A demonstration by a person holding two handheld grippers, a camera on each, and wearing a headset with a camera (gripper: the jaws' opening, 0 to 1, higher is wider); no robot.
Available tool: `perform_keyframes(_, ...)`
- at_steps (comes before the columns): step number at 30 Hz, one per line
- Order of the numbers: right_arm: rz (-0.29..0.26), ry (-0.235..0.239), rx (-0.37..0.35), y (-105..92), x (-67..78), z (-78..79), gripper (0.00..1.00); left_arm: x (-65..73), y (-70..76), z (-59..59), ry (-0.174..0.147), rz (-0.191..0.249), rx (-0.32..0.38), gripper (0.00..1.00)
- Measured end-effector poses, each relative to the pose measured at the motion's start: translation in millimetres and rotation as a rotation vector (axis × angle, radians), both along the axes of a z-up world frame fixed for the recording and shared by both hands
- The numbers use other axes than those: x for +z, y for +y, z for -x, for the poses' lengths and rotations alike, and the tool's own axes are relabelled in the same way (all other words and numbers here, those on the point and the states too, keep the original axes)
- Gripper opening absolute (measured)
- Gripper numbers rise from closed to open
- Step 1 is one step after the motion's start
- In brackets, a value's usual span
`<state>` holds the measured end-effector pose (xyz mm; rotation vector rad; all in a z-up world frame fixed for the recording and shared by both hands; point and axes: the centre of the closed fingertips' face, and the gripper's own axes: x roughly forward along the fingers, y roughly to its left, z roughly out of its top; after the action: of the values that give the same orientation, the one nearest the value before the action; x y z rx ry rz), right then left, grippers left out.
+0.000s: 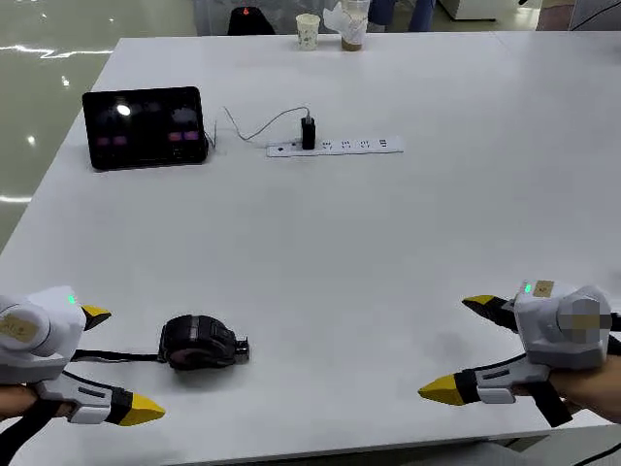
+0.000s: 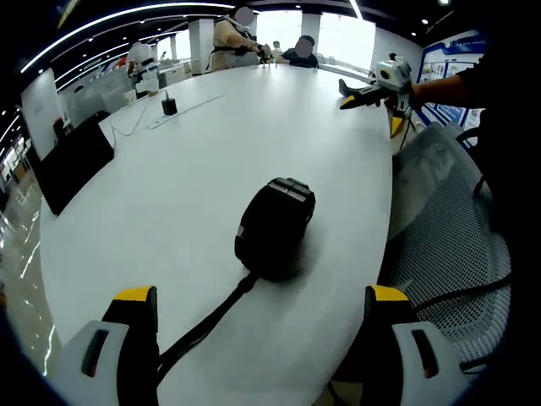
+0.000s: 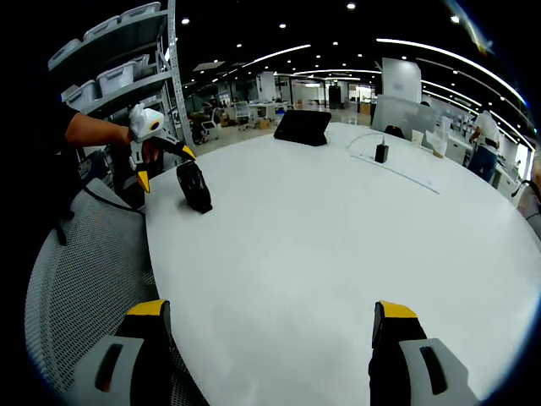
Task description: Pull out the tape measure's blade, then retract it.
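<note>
The surface (image 1: 388,252) is big, white and smooth. A shiny floor (image 1: 39,58) shows past its left edge. In the right gripper view the room is wide, with rows of ceiling lights (image 3: 279,52) and a tall shelf (image 3: 118,68) of bins on the left. A mesh chair (image 2: 439,228) sits by the near edge.

Near the far left corner stands a dark tablet (image 1: 146,126). At the near left corner the left hand-held gripper (image 1: 131,364) has its jaws spread wide and grips nothing. Just right of it, close to the near edge, lies the black tape measure (image 1: 202,342). Its strap (image 1: 116,356) runs back between those jaws and is not pinched. Toward the far edge, in the middle, lies a white power strip (image 1: 340,147) with a black plug (image 1: 309,131) in it. A paper cup (image 1: 308,31) and a second cup (image 1: 353,29) stand at the far edge. At the near right corner the right hand-held gripper (image 1: 444,347) is spread wide too, with nothing in it.

The end of the strap goes out of sight under the left hand-held gripper. The tablet's screen glows a little but is too blurry to read. The second cup is cut off at the top. The people (image 2: 232,42) at the far end are too small to make out.
</note>
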<state>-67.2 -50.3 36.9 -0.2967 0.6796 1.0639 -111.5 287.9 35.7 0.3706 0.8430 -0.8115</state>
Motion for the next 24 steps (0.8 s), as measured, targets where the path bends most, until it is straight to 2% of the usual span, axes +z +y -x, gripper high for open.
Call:
perform_keyframes(4, 0.003, -0.005, 0.046, 15.1, 1.9, 0.1, 0.99, 3.5, -7.0, -5.5, -0.003, -0.007, -0.041, 0.99)
perform_keyframes(9, -0.009, -0.008, 0.097, 34.0, 3.3, -1.7, 0.99, 9.1, -16.0, -15.0, -0.03, -0.029, -0.124, 0.98)
perform_keyframes(10, -0.006, -0.011, 0.114, 39.5, 2.9, -2.6, 0.99, 11.4, -19.3, -18.5, -0.048, -0.041, -0.162, 0.98)
perform_keyframes(12, -0.007, -0.012, 0.134, 46.1, 3.0, -2.4, 0.99, 12.9, -22.6, -20.6, -0.057, -0.055, -0.208, 0.98)
perform_keyframes(18, 0.008, -0.022, 0.191, 68.4, 0.7, -3.7, 0.99, 13.2, -30.3, -26.7, -0.036, -0.092, -0.276, 0.94)
perform_keyframes(22, 0.009, -0.045, 0.215, 84.0, 1.3, -5.6, 0.99, 12.9, -37.6, -29.9, -0.024, -0.097, -0.285, 0.86)
perform_keyframes(24, 0.006, -0.048, 0.229, 92.5, 2.3, -5.5, 0.99, 12.4, -42.4, -29.3, -0.022, -0.097, -0.308, 0.87)
